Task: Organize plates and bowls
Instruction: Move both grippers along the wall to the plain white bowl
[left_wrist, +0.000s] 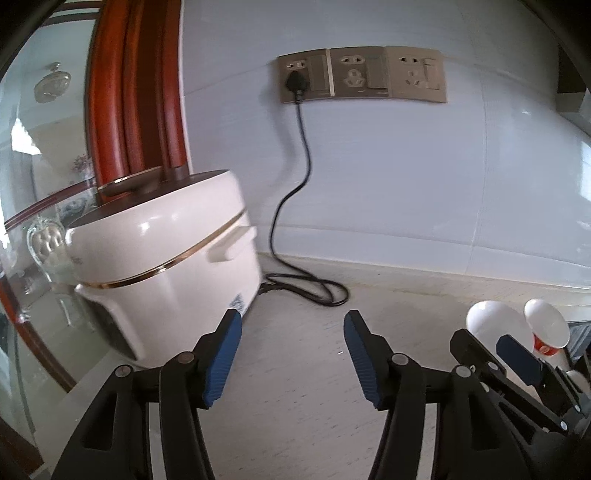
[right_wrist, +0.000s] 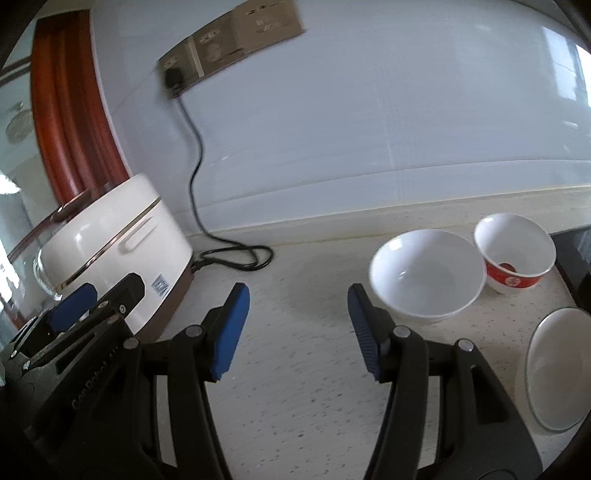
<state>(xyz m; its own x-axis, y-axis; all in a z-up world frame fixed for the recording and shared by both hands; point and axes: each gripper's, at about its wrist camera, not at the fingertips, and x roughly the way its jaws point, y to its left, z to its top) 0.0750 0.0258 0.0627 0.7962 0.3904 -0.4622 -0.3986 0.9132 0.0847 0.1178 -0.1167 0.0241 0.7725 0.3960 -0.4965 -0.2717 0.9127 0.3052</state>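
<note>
Kitchen bench (right_wrist: 295, 387), midday light; my right fingers (right_wrist: 295, 325) hang released and empty above it, with the white bowl (right_wrist: 426, 275) just beside the right-hand pad and the red bowl (right_wrist: 515, 258) behind it, the two bowls almost touching; a plate (right_wrist: 554, 369) lies nearer me at the right edge; my left fingers (left_wrist: 291, 354) are likewise spread with nothing between them, hovering over bare bench in front of the cooker (left_wrist: 166, 258).

I judge the step in hand to be a reach for the white bowl; to do it well I should swing right, bring one pad inside the rim and one outside, and close on the wall rather than the lip; a glazed bowl will likely slip if pinched shallow, so I want a deep bite; I should keep clear of the red bowl so I do not knock it; the left should stay away from the cord (left_wrist: 306, 280) coiled beside the cooker.

Hard to read: the plate is cut off by the frame and I cannot tell whether it is one plate or a stack; a dark edge behind the red bowl is unclear; from the left view the bowls are half hidden behind my right fingers; where the dishes belong is out of view.
</note>
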